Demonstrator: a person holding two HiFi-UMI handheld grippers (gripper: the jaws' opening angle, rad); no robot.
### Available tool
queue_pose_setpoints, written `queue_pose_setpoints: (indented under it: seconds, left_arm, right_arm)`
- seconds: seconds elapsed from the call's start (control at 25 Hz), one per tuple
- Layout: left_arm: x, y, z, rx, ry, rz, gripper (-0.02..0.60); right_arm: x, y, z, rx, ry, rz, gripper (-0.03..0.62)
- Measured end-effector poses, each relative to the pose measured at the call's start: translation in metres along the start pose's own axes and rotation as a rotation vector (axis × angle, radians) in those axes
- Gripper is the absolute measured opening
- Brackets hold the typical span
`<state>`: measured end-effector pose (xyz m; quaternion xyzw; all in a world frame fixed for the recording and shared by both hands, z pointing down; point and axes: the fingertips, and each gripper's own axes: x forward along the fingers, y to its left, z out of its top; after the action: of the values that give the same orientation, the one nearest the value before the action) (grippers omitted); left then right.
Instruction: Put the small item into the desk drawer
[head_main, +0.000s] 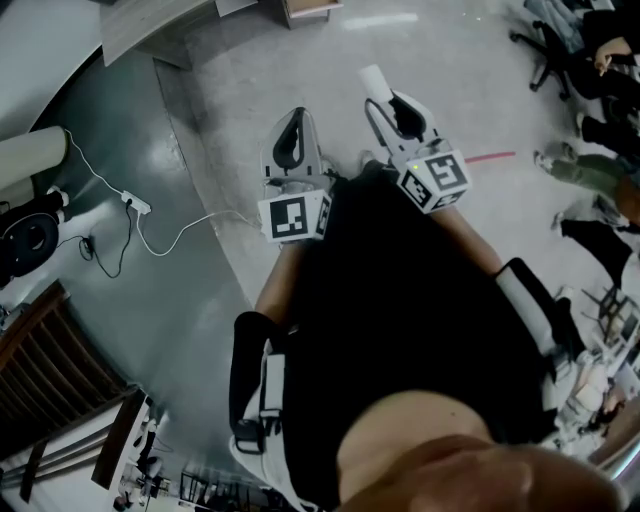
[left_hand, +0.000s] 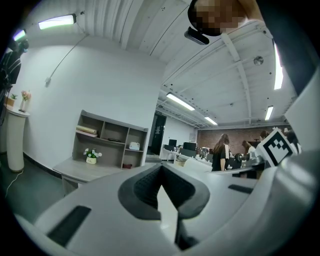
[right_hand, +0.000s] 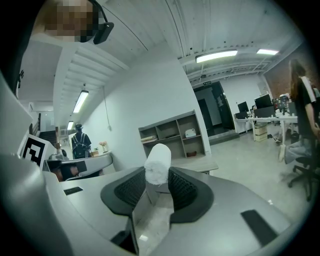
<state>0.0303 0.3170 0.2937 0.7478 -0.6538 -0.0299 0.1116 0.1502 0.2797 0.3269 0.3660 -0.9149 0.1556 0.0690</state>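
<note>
The small item, a white fabric-like roll (right_hand: 157, 162), stands upright between the pads of my right gripper (right_hand: 157, 179), which is shut on it. In the head view the roll (head_main: 374, 80) sticks out past the right gripper (head_main: 388, 102), held in front of the person's black-clad torso. My left gripper (head_main: 291, 128) is beside it, a little lower. Its jaws (left_hand: 161, 175) are pressed together with nothing between them. A grey desk (left_hand: 82, 170) with an open shelf unit (left_hand: 107, 142) stands against the far white wall. The right gripper view also shows the desk (right_hand: 199, 164). No drawer is visible.
A white cable and power strip (head_main: 135, 205) lie on the floor at left, near a white pedestal (head_main: 30, 152). Dark wooden furniture (head_main: 50, 365) stands at lower left. An office chair (head_main: 548, 48) and seated people are at the upper right. People stand at far desks (left_hand: 220, 152).
</note>
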Motion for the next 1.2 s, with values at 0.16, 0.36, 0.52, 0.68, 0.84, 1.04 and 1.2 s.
queue_pose_setpoints:
  seconds: [0.16, 0.36, 0.52, 0.68, 0.84, 1.04, 1.2]
  left_arm:
    - [-0.006, 0.016, -0.006, 0.018, 0.015, -0.025, -0.003]
    - [-0.007, 0.022, -0.004, 0.0, 0.0, -0.036, -0.003]
    - [-0.005, 0.027, -0.006, 0.002, 0.006, -0.036, -0.003]
    - [-0.002, 0.032, -0.01, 0.017, 0.009, -0.031, -0.003]
    - [0.01, 0.034, -0.017, 0.033, 0.051, -0.03, -0.003]
    - [0.041, 0.041, -0.009, 0.014, 0.036, -0.021, -0.003]
    - [0.073, 0.045, -0.011, 0.04, 0.051, -0.027, -0.003]
  right_arm:
    - [0.009, 0.013, -0.005, -0.002, -0.009, -0.015, 0.138]
    - [0.016, 0.017, -0.007, 0.002, -0.008, -0.029, 0.138]
    - [0.023, 0.017, -0.004, 0.001, -0.013, -0.028, 0.138]
    - [0.03, 0.014, -0.005, -0.003, -0.018, -0.025, 0.138]
    - [0.039, 0.004, -0.001, 0.004, -0.016, -0.019, 0.138]
    - [0.063, -0.016, 0.005, 0.009, -0.01, -0.017, 0.138]
    - [0.086, -0.039, 0.01, 0.016, 0.004, -0.011, 0.138]
